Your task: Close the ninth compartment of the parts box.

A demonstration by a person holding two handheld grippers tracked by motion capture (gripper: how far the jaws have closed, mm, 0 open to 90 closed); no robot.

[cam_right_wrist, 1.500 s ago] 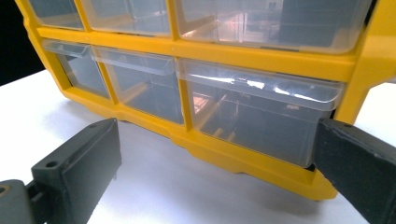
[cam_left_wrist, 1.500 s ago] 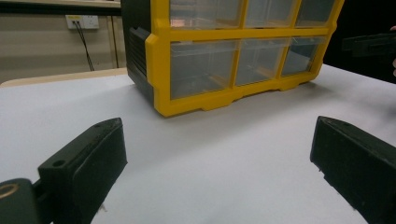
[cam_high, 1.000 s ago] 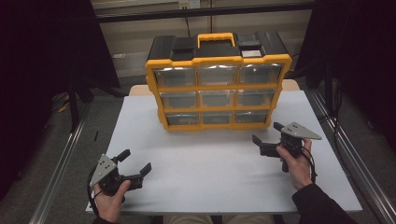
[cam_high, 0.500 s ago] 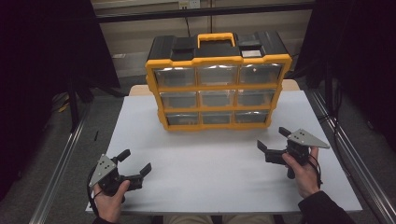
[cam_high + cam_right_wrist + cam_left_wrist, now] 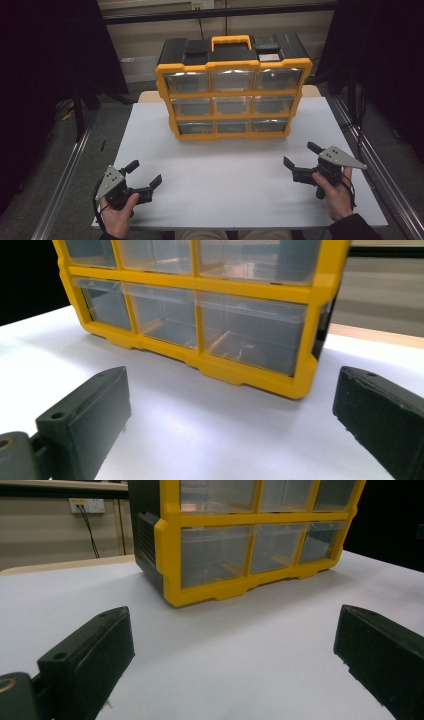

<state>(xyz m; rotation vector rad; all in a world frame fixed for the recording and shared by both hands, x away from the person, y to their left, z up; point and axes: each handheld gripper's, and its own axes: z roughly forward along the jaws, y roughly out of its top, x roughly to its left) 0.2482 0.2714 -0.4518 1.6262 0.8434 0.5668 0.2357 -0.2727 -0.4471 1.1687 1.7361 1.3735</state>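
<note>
White tabletop [image 5: 240,185] carries a yellow drawer organizer [image 5: 232,87], standing upright toward the far edge, well apart from both tools. Left gripper [image 5: 145,180] and right gripper [image 5: 299,164] rest near the front corners, jaws spread wide and empty. The cabinet looks rigid, bulky and moderately heavy; its clear drawers [image 5: 250,332] appear smooth and likely slide out. Best hold: the top carry handle [image 5: 230,41], or a drawer's front lip.

The room is dim and its surroundings fall to near black, while the white counter [image 5: 240,175] is lit evenly from above. The organizer [image 5: 233,87] throws a soft shadow toward the counter's near edge. Faint glare marks its clear drawers. Both gripper views blur the near jaws.
</note>
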